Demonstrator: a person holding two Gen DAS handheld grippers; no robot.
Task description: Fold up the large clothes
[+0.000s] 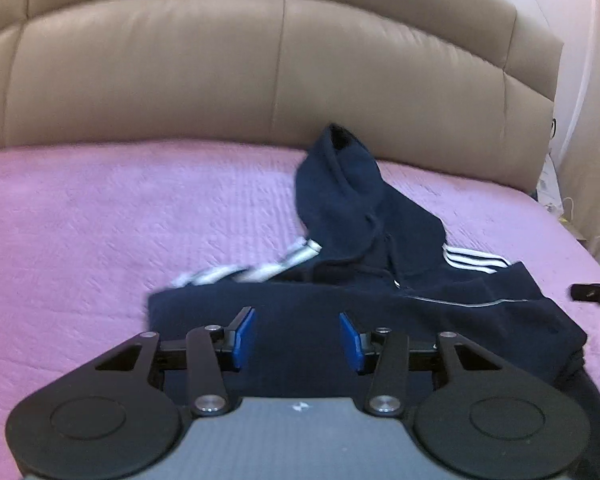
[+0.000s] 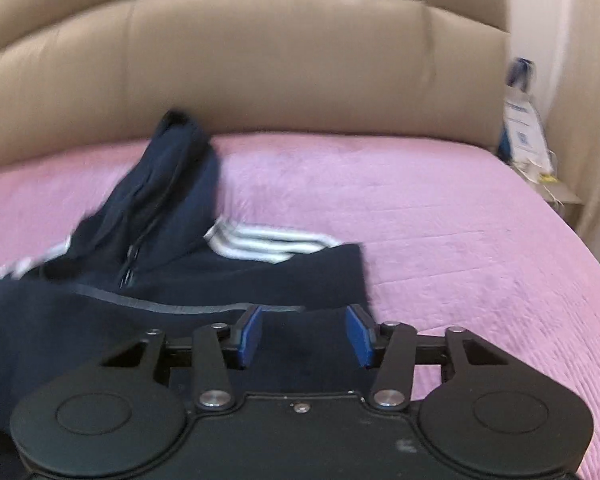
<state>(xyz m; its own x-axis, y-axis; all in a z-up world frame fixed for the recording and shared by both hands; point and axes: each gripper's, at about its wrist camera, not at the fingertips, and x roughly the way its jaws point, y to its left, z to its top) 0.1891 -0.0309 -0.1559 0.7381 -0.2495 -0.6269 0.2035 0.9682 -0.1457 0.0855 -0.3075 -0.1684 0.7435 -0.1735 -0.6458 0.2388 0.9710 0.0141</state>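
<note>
Pink bedspread (image 1: pixel 80 220); navy hoodie (image 1: pixel 360 320) partly behind tools, blurred.

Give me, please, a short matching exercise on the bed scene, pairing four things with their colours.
Things:
1. bedspread
2. headboard
3. hoodie
4. gripper pads

Colours:
A. bright blue
B. navy with white stripes
C. pink
D. beige

Pairs: 1-C, 2-D, 3-B, 4-A
</note>
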